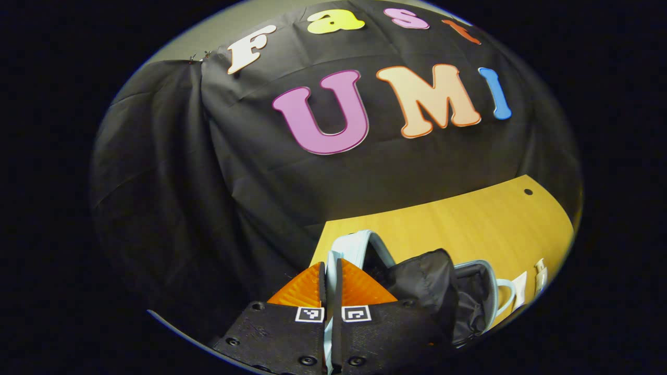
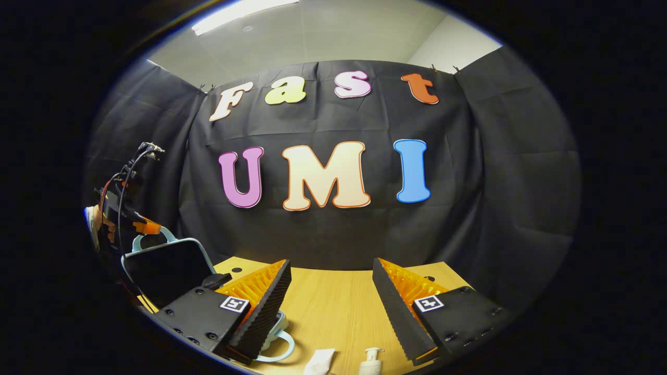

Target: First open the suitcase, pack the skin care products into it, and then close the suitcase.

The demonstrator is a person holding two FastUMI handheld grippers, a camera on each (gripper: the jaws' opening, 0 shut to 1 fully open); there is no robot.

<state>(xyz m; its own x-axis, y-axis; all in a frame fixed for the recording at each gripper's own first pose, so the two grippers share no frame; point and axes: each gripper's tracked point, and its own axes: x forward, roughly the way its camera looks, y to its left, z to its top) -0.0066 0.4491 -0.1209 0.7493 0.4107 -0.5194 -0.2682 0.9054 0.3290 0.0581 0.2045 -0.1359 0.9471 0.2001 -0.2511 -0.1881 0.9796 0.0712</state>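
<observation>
In the right gripper view, the right claw (image 2: 331, 307) is held wide open above the wooden bench (image 2: 333, 307), nothing between its fingers. Just below it, at the near edge, a white tube (image 2: 319, 361) and a white pump bottle (image 2: 371, 360) are seen lying on the bench.

To the left, the suitcase (image 2: 167, 271) is seen open, its pale blue-rimmed lid raised upright with the dark lining facing the camera. At the lid's top edge the left claw (image 2: 146, 227) is seen, gripped by a hand.

In the left gripper view, the left claw (image 1: 330, 284) is closed on the pale rim of the suitcase lid (image 1: 354, 247), which is pinched between both fingers. The dark lining (image 1: 432, 286) is seen just to the right, and the bench (image 1: 469, 224) beyond.
</observation>
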